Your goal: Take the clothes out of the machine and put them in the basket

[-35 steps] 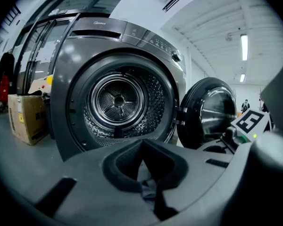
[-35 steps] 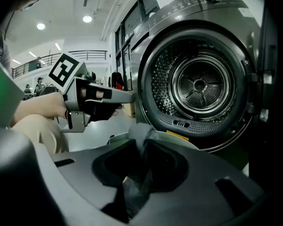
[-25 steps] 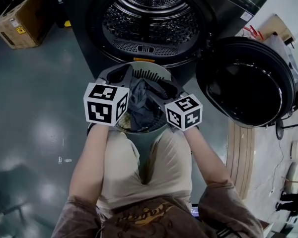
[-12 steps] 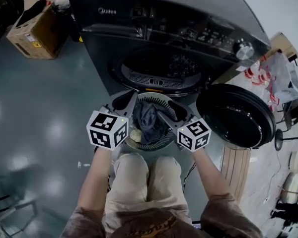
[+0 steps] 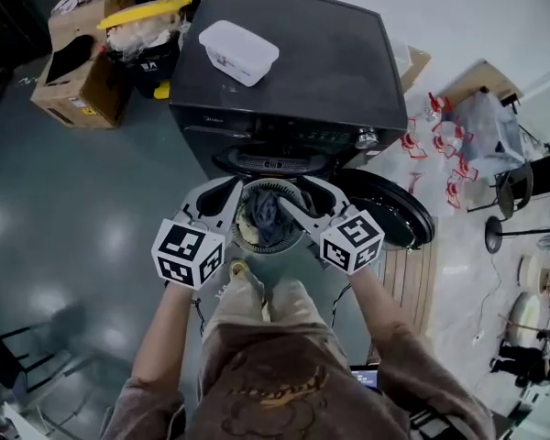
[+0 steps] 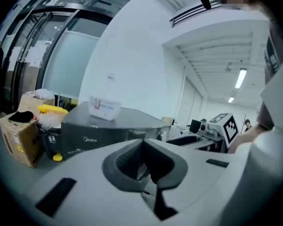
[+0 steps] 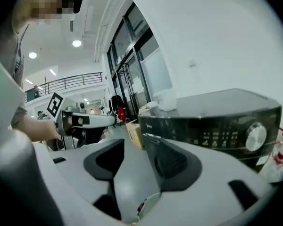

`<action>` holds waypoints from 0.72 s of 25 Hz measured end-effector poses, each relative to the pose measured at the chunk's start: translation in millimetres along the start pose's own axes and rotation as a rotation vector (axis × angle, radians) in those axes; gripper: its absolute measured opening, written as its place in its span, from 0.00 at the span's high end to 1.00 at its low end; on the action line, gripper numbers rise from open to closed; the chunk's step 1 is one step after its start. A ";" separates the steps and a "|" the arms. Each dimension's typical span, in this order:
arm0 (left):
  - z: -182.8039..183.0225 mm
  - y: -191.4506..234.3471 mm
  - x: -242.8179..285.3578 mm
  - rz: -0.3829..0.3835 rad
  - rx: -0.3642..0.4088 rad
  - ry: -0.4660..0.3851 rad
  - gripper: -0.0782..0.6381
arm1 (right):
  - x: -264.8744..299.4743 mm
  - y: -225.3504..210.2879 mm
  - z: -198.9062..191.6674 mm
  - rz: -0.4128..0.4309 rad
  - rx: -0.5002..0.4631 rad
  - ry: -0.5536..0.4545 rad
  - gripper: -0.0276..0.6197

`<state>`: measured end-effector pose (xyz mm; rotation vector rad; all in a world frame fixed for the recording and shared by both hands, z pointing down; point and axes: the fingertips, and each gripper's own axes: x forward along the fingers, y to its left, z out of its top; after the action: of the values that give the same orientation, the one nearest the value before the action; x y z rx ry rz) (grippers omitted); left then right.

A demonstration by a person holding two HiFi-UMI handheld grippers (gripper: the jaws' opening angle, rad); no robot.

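Observation:
The dark washing machine [image 5: 293, 71] stands ahead with its round door [image 5: 390, 214] swung open to the right. On the floor before it sits the slotted round basket [image 5: 257, 244], with dark clothes [image 5: 268, 211] inside. Both grippers are raised high over the basket, one at each side. My left gripper [image 5: 236, 191] has its pads together and nothing shows between them [image 6: 144, 147]. My right gripper [image 5: 298, 195] is open, with bare floor showing through the gap [image 7: 137, 154]. Neither gripper touches the basket or the clothes.
A white plastic box [image 5: 238, 51] lies on the machine's top. A cardboard box [image 5: 78, 76] and a yellow-lidded bin [image 5: 147, 39] stand at the left. Bags and clutter [image 5: 458, 136] crowd the right side. The person's feet are just behind the basket.
The person has stood up, and both grippers have risen with them. The basket and machine look smaller and farther below, and the machine's top has come into view.

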<state>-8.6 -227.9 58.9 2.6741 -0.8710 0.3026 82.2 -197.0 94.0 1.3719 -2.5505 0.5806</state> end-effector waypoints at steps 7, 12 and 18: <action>86.4 -35.3 -45.8 -0.044 0.003 -0.027 0.88 | -53.5 36.8 82.5 -0.031 0.026 -0.048 0.62; 111.8 -47.9 -64.5 -0.091 -0.004 -0.069 0.88 | -71.1 50.5 110.6 -0.076 0.006 -0.110 0.63; 124.7 -55.1 -60.1 -0.118 0.048 -0.090 0.88 | -78.2 48.1 120.4 -0.110 0.005 -0.147 0.67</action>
<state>-10.3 -197.8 -87.1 2.7889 -0.7367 0.1787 87.9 -164.8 -53.8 1.6000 -2.5649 0.4833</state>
